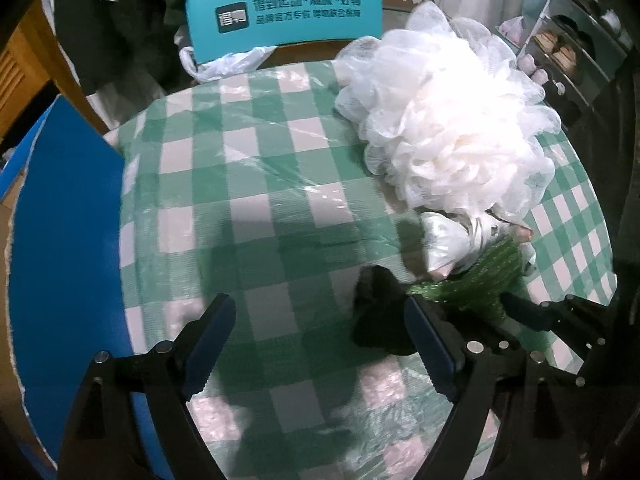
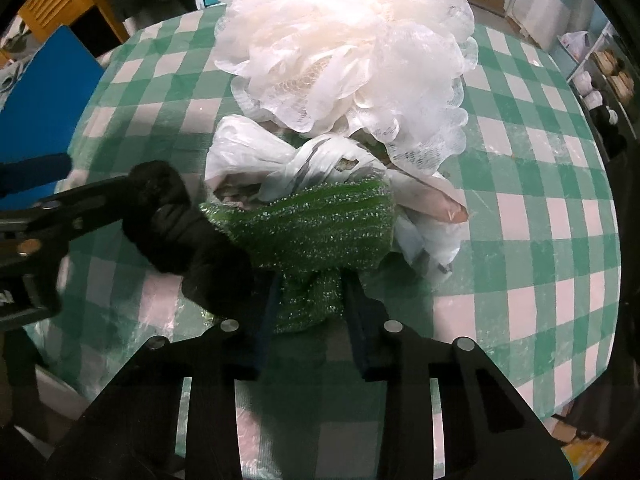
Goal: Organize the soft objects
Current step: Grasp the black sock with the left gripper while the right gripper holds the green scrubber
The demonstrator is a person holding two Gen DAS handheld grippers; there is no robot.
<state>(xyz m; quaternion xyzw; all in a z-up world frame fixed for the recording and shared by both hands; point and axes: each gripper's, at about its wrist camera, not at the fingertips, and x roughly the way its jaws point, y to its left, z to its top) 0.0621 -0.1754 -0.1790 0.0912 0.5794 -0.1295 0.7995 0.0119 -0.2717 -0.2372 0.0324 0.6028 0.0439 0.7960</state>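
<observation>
Right gripper (image 2: 308, 312) clenched on green glittery scouring cloth (image 2: 312, 236) lying against the knotted plastic bag (image 2: 256, 152) below the white mesh loofah (image 2: 348, 40), probably to gather the pile; left gripper (image 1: 320, 344) jaws spread, empty, beside black fuzzy item (image 1: 380, 312).

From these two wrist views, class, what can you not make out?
- Right wrist view: the part of the glittery green scrubbing cloth inside the right gripper is hidden by its fingers.
- Both views: the fuzzy black soft object is too dark to identify.
- Contents of the crumpled white plastic bag: wrapped, hidden under the white mesh bath pouf.
</observation>
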